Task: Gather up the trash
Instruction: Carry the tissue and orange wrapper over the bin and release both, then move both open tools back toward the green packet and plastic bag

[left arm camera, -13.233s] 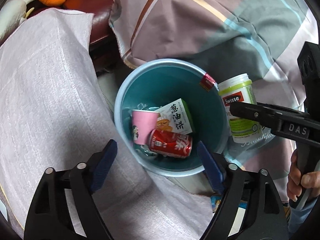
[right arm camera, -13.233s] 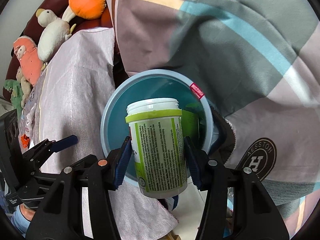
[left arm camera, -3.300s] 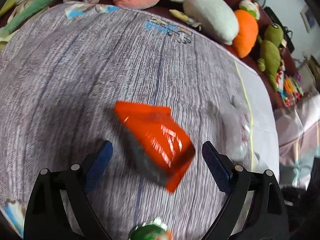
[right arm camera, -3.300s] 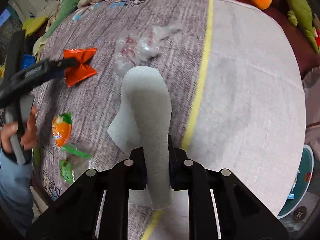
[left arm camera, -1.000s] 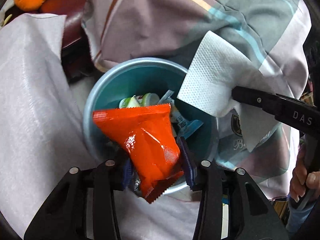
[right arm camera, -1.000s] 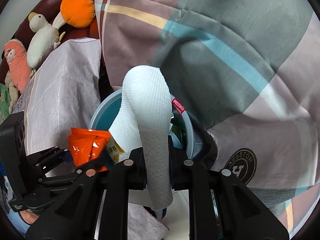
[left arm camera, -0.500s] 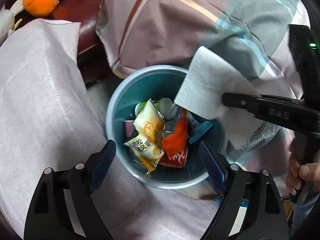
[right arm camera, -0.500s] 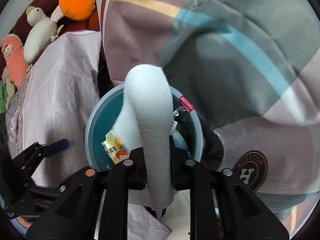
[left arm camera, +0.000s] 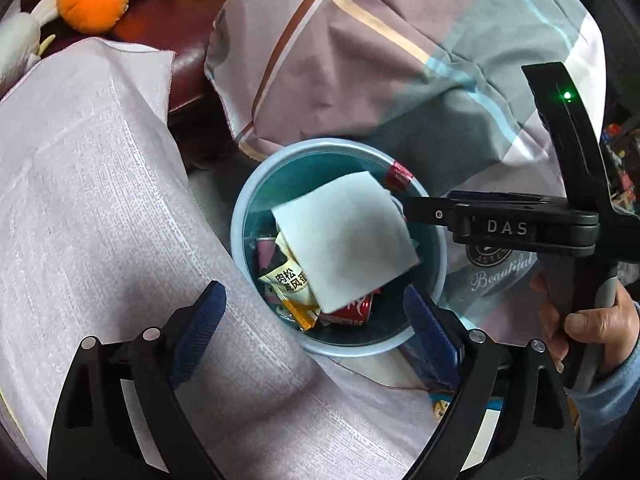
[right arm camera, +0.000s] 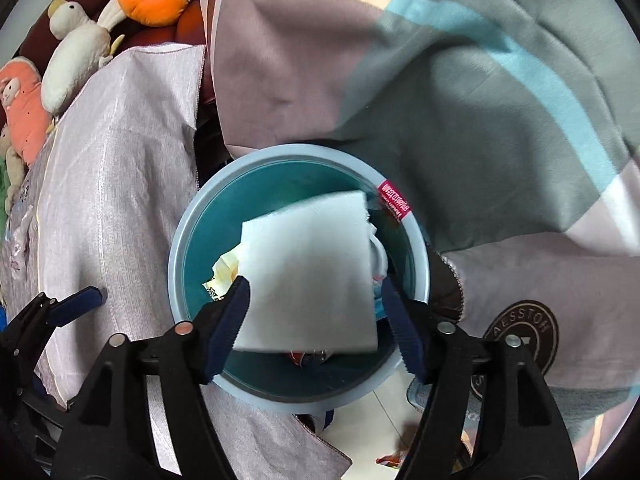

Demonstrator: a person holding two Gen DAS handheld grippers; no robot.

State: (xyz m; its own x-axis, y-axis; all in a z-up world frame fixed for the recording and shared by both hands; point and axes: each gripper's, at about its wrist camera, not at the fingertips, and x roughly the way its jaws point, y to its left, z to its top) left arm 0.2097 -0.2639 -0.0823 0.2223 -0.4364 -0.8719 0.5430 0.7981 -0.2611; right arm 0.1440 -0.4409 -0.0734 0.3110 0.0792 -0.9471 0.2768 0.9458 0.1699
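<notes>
The right hand-held gripper [right arm camera: 314, 312] has just sprung open, releasing the white paper towel [right arm camera: 308, 276], now loose over the trash in the blue bin [right arm camera: 180, 248]; the left hand-held gripper [left arm camera: 316, 320] also gapes empty, so both are free for the next piece

A soft, matt paper towel [right arm camera: 308, 276] is seen over a smooth plastic bin [right arm camera: 180, 240]. Glossy foil wrappers [left arm camera: 288, 284] lie inside. Woven cloth [left arm camera: 100, 200] and plush toys [right arm camera: 76, 56] look matt.
</notes>
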